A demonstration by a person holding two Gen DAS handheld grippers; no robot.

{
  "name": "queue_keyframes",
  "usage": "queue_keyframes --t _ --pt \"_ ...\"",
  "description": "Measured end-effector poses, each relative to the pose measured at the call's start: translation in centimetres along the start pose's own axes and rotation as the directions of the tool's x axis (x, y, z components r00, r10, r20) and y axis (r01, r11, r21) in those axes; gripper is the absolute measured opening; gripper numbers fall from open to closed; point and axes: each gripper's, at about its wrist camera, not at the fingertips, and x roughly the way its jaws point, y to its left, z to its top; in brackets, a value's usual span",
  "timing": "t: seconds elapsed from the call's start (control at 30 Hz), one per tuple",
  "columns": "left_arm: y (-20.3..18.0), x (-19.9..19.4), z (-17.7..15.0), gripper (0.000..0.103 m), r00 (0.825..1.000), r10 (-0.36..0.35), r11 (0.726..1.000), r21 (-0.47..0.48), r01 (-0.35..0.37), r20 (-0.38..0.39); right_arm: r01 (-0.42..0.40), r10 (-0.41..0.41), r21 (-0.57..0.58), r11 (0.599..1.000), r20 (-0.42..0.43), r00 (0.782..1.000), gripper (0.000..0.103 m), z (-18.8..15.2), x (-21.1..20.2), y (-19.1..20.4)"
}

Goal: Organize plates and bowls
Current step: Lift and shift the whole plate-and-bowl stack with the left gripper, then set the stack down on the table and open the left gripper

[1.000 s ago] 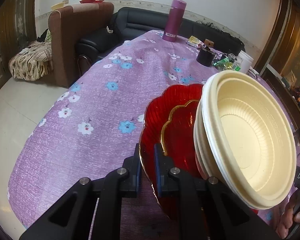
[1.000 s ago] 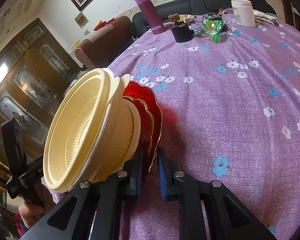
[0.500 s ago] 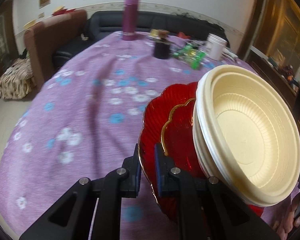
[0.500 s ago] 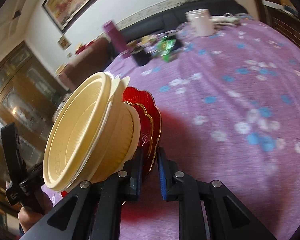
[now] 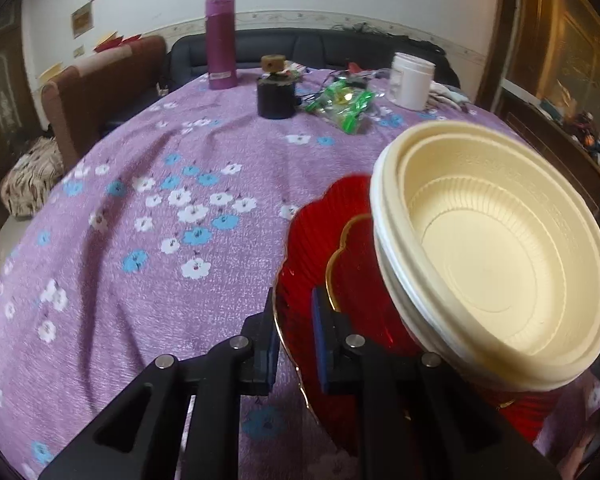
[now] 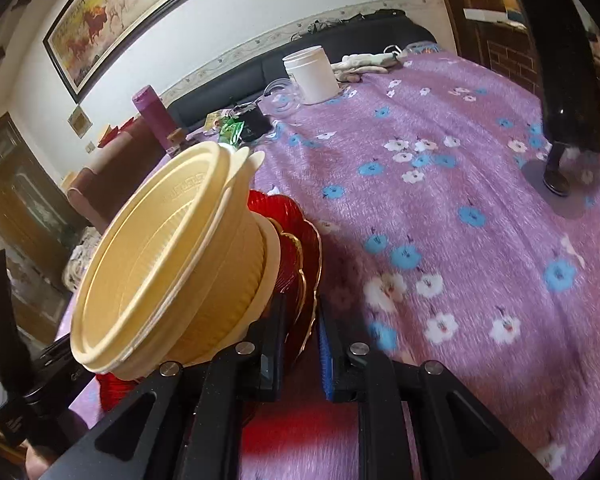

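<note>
While a purple floral cloth covers the table (image 5: pixel 112 288), the cream bowls (image 5: pixel 496 252), nested together, sit tilted on the stacked red plates (image 5: pixel 320 240), carried above the table's near edge. Left claw (image 5: pixel 294 344) has the rim of the red plates between its blue pads, its jaws easing apart. Right claw (image 6: pixel 302 354) is clamped on the opposite rim of the same plates. Along the far edge stand a magenta flask (image 5: pixel 220 40), a white jar (image 5: pixel 410 80) and a black pot (image 5: pixel 276 96).
</note>
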Motion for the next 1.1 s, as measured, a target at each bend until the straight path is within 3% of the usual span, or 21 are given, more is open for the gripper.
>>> queue_keyframes --t 0.17,0.43,0.57,0.67,0.77,0.83,0.9,1.03,1.1 --pt "-0.4 0.4 0.0 0.014 0.998 0.035 0.999 0.005 -0.035 0.057 0.02 -0.018 -0.032 0.999 0.057 0.998 0.015 0.1 1.1 0.4" --pt "-0.3 0.5 0.2 0.019 0.998 0.037 0.999 -0.001 -0.037 0.056 0.027 -0.023 -0.053 0.998 0.066 0.998 0.018 0.3 1.4 0.4" --pt "0.7 0.7 0.3 0.045 0.997 0.063 0.997 -0.054 -0.061 0.049 0.03 -0.027 -0.055 0.998 0.064 0.998 0.018 0.2 1.4 0.5" --pt "1.5 0.8 0.2 0.054 0.998 0.054 0.994 -0.093 -0.05 0.039 0.036 -0.032 -0.054 0.998 0.063 0.997 0.018 0.3 1.3 0.4" --pt "1.0 0.3 0.1 0.056 0.995 0.089 0.995 -0.055 -0.087 0.04 0.035 -0.034 -0.045 0.998 0.039 0.999 0.028 0.3 1.6 0.1" --pt "0.7 -0.1 -0.2 0.063 0.993 0.113 0.993 -0.021 -0.112 0.041 0.034 -0.034 -0.039 0.999 0.004 0.999 0.042 0.2 2.0 -0.2" --pt "0.9 -1.3 -0.5 0.071 0.994 0.098 0.995 -0.003 -0.098 0.036 0.03 -0.031 -0.034 0.999 -0.006 1.0 0.044 -0.3 1.3 -0.4" --pt "0.9 -4.7 -2.0 0.077 0.993 0.08 0.997 0.015 -0.081 0.087 0.061 -0.06 -0.041 0.997 0.028 0.998 0.053 -1.3 -2.0 -0.5" --pt "0.5 -6.4 -3.2 0.091 0.987 0.073 0.996 0.035 -0.079 0.143 0.071 -0.069 -0.051 0.996 0.042 0.997 0.059 -2.0 -3.5 -0.6"
